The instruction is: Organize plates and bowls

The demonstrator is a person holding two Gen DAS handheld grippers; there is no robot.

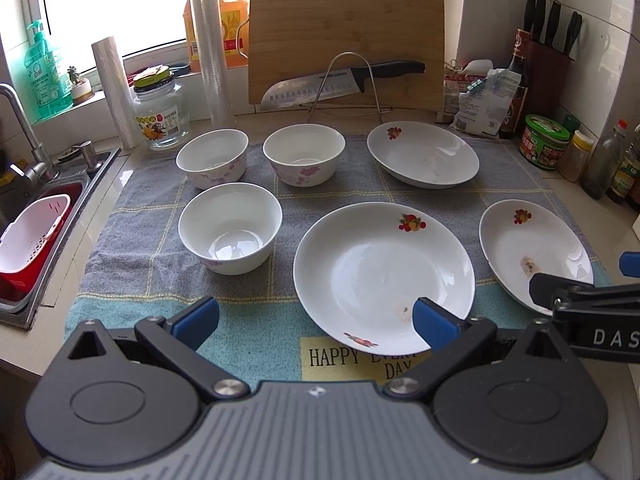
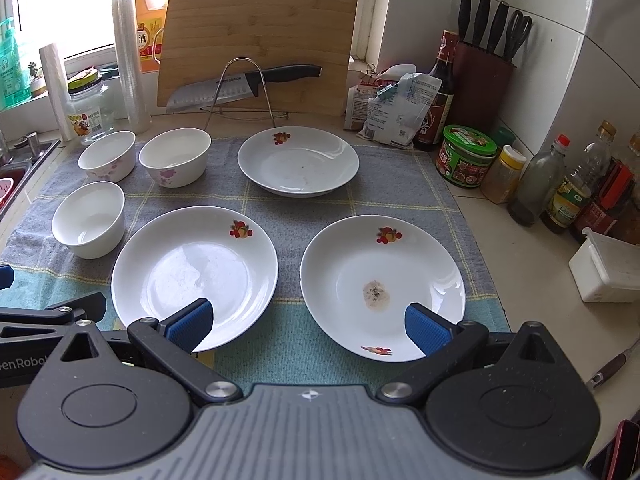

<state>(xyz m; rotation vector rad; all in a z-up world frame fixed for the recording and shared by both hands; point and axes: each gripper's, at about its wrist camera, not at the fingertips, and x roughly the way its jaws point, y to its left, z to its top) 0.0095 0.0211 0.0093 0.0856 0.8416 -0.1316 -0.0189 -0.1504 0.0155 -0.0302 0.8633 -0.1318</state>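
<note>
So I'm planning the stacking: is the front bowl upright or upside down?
Upright. The front bowl shows its open mouth and inner base, standing on the towel.

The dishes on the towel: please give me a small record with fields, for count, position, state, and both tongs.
bowls: three, grouped on the left of the towel; near bowl, two far bowls
plates: three; far plate, near-left plate, near-right plate
stacking: none, every dish stands apart
dirt: brown stain in the near-right plate
left tongs: open, empty
right tongs: open, empty
</note>
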